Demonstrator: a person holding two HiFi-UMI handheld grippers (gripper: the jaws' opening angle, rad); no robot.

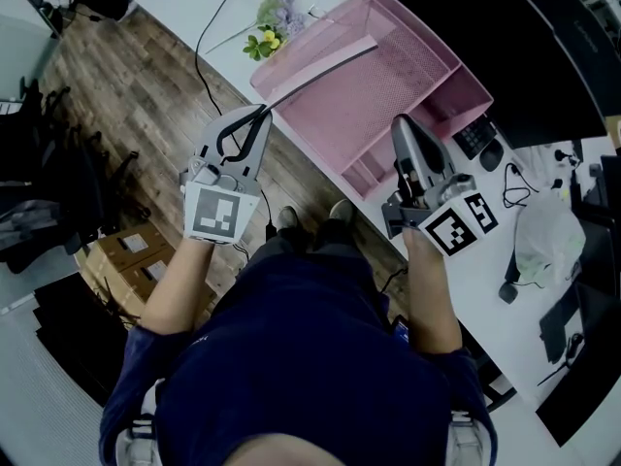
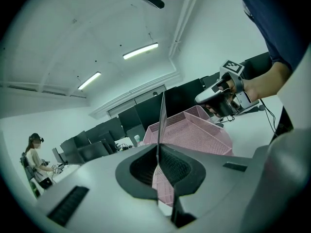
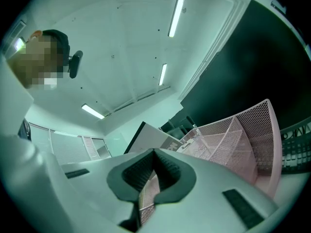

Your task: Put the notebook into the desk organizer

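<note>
Head view: the notebook (image 1: 325,66) is clamped in the left gripper (image 1: 264,113) over the organizer (image 1: 388,76). The fingers of the right gripper (image 1: 401,124) are pressed together.

An office: beyond the fingers (image 2: 138,169) of the left gripper (image 2: 158,152), rows of dark monitors (image 2: 97,140) stand on white desks (image 2: 63,168) under ceiling strip lights (image 2: 140,51), with a person (image 2: 35,161) at one desk, far left of them.

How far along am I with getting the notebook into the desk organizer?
Done: the left gripper is shut on the notebook, lifted. In hand: it is held over the pink desk organizer. Left: lower it in and release. The right gripper is shut, empty.
</note>
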